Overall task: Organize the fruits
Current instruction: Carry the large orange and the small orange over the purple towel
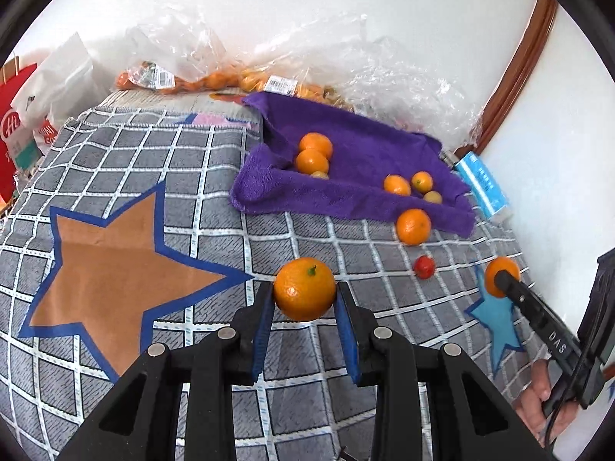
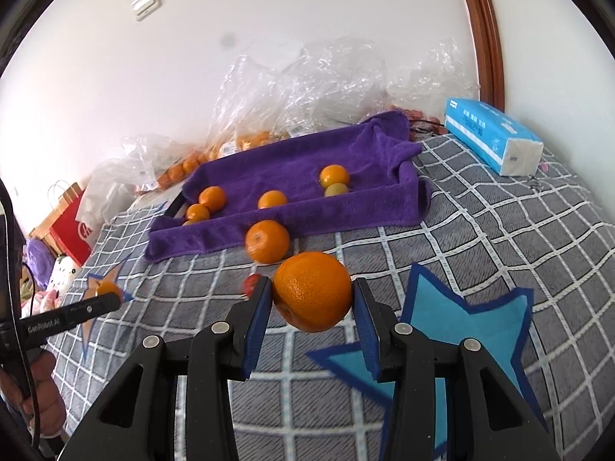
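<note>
My left gripper (image 1: pixel 304 296) is shut on an orange with a green stem (image 1: pixel 304 289), held above the checked bedspread. My right gripper (image 2: pixel 312 299) is shut on a larger orange (image 2: pixel 312 296); the left wrist view shows that same right gripper (image 1: pixel 499 278) at the right, with its orange (image 1: pixel 499 269). A tray draped in a purple towel (image 1: pixel 357 192) holds several oranges (image 1: pixel 313 153) and small yellowish fruits. One loose orange (image 1: pixel 413 226) lies on the bedspread just in front of the tray, with a small red fruit (image 1: pixel 424 267) nearer to me.
Clear plastic bags (image 1: pixel 215 73) with more oranges lie against the white wall behind the tray. A blue tissue pack (image 2: pixel 496 136) lies right of the tray. A red paper bag (image 1: pixel 15 115) stands at the far left. A person's hand (image 1: pixel 546 395) grips the right tool.
</note>
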